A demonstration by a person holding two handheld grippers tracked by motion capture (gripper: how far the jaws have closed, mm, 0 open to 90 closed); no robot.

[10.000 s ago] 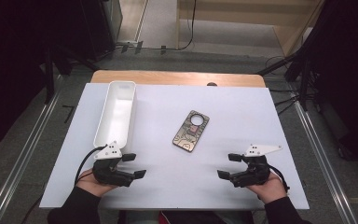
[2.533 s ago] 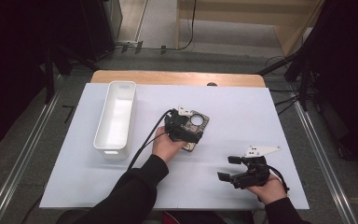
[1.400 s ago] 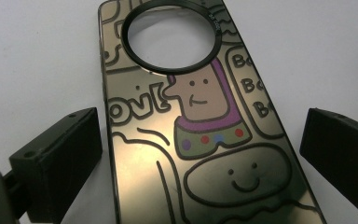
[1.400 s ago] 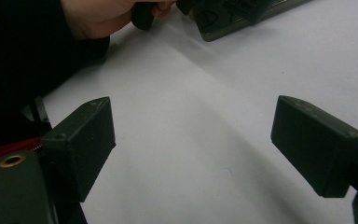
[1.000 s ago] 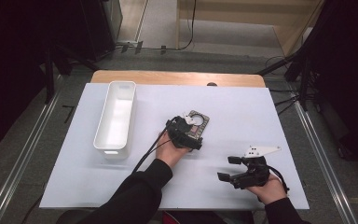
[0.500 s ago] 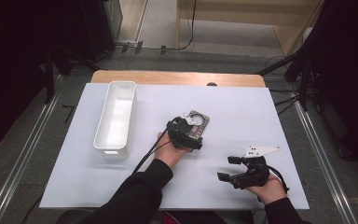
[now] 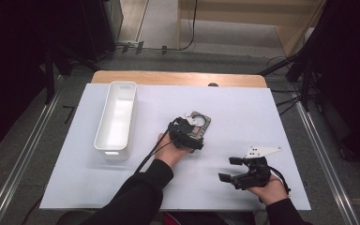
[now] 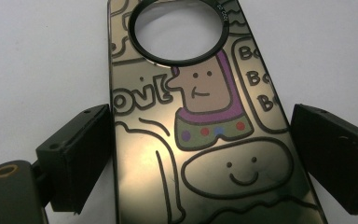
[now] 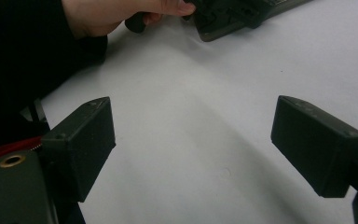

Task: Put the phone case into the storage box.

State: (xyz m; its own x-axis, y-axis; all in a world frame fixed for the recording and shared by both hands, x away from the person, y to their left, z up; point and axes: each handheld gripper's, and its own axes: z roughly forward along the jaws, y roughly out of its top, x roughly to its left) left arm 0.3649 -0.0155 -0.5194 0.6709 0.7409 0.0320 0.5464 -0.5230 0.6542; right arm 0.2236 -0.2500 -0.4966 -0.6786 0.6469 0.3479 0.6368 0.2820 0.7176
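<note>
Straddling the phone case [image 8: 200, 140], our left gripper [image 8: 200, 158] has just been closing its jaws; the pads sit at both long edges, the left touching, the right a sliver off. The case lies flat mid-table [image 7: 281, 112], right of the white bin [image 7: 116, 119]. Our right gripper [image 7: 230, 169] rests unclenched, well apart.

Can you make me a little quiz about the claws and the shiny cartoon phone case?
1. True or false: the phone case lies between the left claw pads.
2. What is between the right claw pads? A) a tray B) only bare table C) a cable
3. Which side of the table has the white tray, as the high view shows it?

Key: 1 true; 2 B; 3 the left side.
</note>
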